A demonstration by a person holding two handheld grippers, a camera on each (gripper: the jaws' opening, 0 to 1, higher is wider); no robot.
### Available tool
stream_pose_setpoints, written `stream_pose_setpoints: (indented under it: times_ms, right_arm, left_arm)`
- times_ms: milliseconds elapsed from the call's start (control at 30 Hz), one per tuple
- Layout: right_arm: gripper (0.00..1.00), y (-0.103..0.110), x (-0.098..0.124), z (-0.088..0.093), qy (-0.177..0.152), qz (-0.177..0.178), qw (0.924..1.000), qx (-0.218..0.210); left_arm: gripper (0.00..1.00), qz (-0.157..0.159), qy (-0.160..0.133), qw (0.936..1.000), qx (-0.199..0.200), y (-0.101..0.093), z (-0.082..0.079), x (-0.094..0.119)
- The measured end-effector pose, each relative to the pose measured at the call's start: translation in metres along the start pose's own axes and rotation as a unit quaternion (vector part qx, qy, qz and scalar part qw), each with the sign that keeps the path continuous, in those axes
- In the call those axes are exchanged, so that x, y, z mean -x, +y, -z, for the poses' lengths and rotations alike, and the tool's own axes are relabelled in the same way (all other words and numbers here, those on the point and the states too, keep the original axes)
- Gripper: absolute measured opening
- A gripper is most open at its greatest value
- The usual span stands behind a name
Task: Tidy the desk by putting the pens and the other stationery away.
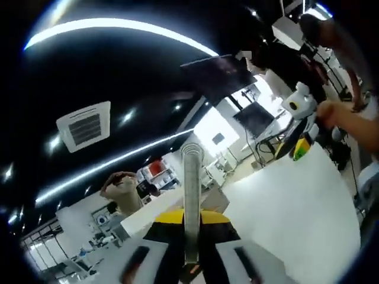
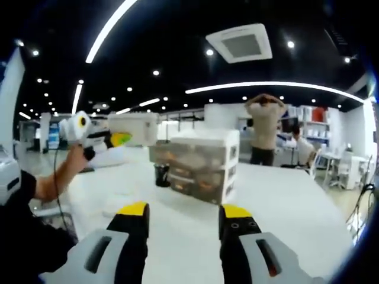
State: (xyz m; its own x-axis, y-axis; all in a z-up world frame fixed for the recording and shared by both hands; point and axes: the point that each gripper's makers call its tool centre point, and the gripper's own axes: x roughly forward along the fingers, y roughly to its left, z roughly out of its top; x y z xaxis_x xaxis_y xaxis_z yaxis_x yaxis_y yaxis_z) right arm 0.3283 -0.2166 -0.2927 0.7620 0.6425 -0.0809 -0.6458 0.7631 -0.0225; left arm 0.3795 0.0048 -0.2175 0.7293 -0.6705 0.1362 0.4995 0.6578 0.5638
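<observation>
Your left hand-held gripper (image 1: 190,251) is clamped low on a silvery pen (image 1: 191,201), upright above the desk (image 1: 296,207). Light, stiff, slick: grip mid-barrel. Right hand-held gripper (image 2: 183,236) is apart, holding nothing, facing the drawer organiser (image 2: 198,163).

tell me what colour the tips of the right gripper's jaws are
Yellow tips on the black-jawed right gripper, clearest in the right gripper view.

The left tool (image 1: 190,236) is closed on a grey, silvery pen (image 1: 191,201), which stands up along the view's middle from between the yellow-tipped black jaws. Behind it spreads the white bench (image 1: 296,207), and at its far right edge a person's hand (image 1: 333,112) holds the right tool (image 1: 299,148), whose yellow tips point downward toward the bench. A ceiling vent (image 1: 84,125) and long strip lights (image 1: 118,26) show above, and a person (image 1: 123,192) with raised arms stands in the background.
</observation>
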Motion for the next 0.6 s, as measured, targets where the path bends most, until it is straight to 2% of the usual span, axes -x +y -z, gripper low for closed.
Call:
stream_pose_setpoints:
  times_ms: [100,300,500,600]
  right_arm:
    - [0.45,0.004,-0.001,-0.002,0.000,-0.004,1.0000,0.005]
    - [0.46,0.010,-0.004,-0.003,-0.002,-0.013,0.9999,0.008]
    - [0.47,0.011,-0.004,-0.004,-0.003,-0.015,0.9998,0.011]
    - [0.47,0.012,-0.005,-0.004,-0.003,-0.016,0.9998,0.011]
  left_arm:
    - [0.07,-0.006,0.007,0.9991,0.041,0.012,0.008,0.011]
    - [0.07,-0.011,0.020,0.9955,0.092,0.028,0.026,0.033]
    - [0.07,-0.008,0.025,0.9890,0.145,0.036,0.041,0.057]
    - [0.07,-0.006,0.031,0.9867,0.159,0.034,0.047,0.067]
